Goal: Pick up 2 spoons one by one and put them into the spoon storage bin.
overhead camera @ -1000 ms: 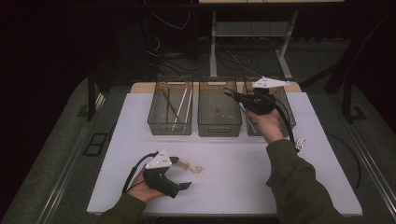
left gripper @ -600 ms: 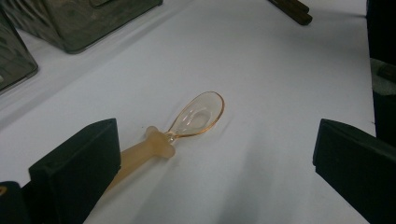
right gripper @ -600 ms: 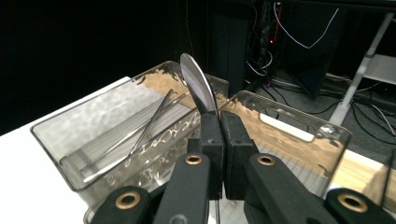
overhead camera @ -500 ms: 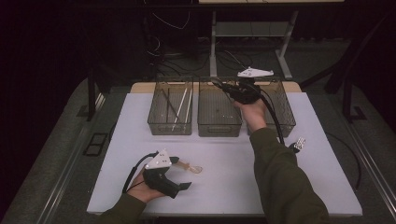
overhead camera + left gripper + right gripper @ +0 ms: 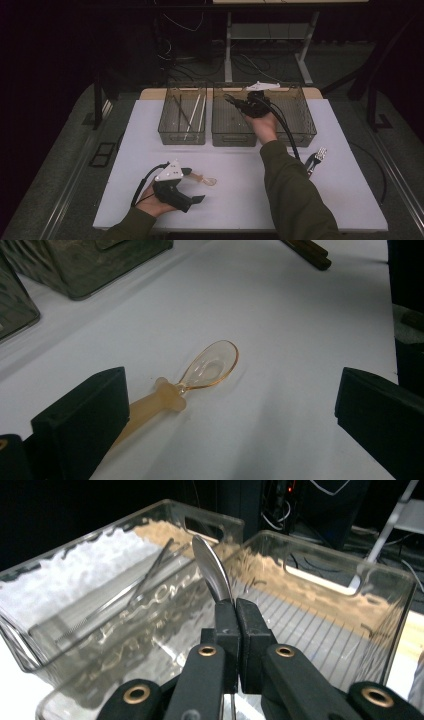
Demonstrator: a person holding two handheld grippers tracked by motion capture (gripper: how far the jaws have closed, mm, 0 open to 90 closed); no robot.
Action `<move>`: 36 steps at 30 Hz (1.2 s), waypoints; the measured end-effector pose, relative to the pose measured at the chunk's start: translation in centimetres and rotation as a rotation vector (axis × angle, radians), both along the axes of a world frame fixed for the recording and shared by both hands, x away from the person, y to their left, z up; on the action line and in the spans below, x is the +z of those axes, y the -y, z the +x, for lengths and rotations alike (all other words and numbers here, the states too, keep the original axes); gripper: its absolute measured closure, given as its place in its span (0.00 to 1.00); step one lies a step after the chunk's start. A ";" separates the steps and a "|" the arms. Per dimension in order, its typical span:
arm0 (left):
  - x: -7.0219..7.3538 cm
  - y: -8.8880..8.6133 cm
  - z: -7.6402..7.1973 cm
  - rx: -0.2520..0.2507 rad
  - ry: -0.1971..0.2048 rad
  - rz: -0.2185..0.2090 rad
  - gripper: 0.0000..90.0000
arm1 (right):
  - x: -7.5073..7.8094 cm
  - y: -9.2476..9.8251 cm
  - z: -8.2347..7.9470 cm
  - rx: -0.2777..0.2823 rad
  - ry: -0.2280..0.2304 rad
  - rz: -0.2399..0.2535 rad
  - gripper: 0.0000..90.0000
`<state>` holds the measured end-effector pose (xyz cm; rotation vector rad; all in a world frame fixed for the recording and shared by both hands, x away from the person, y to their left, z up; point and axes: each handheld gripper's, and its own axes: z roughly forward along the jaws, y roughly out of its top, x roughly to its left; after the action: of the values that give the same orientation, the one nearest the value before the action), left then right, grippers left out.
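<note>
A white table [image 5: 240, 200] is set in a dark room, with cables and metal stand legs seen on the grey floor behind it. Three clear bins are lined up along the far edge: the left bin [image 5: 183, 131] holds chopsticks [image 5: 192, 111], and the middle bin [image 5: 231, 136] and the right bin [image 5: 300, 127] stand just beside it. A fork [image 5: 318, 156] is laid near the table's right edge.

The right gripper [image 5: 231, 99] is held above the middle bin, its jaws clamped on the handle of a metal spoon [image 5: 212, 575], whose bowl is pointed up and away over the bin wall (seen from the right gripper view).

The left gripper [image 5: 199, 185] is rested on the near part of the table with its jaws spread wide. A clear plastic spoon [image 5: 197, 374] is laid flat on the table between them, its handle just beside the left jaw; whether it is touched cannot be told.
</note>
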<state>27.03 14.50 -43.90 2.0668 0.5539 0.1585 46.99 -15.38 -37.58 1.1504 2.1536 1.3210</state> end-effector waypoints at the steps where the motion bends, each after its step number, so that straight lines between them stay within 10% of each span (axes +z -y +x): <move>1: 0.0 0.0 0.0 -0.001 0.001 -0.001 0.00 | -0.2 0.1 0.0 0.000 -0.004 -0.005 0.99; 8: 0.0 0.0 0.0 -0.004 0.001 0.006 0.00 | -1.5 0.1 -0.3 -0.016 -0.047 -0.041 0.98; 17: 0.0 0.0 0.0 -0.003 0.004 0.006 0.00 | 0.2 1.0 -1.8 0.009 -0.034 0.026 0.55; 26: 0.0 0.0 0.0 0.012 -0.003 -0.002 0.00 | 1.2 4.4 -5.9 0.062 -0.030 0.084 0.35; 36: 0.0 -0.1 0.0 0.026 -0.002 0.020 0.00 | -0.1 8.8 -11.1 0.035 -0.014 0.030 0.21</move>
<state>27.07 14.60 -43.87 2.0801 0.5834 0.1780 35.89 -24.14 -37.72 1.1407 2.1805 1.3684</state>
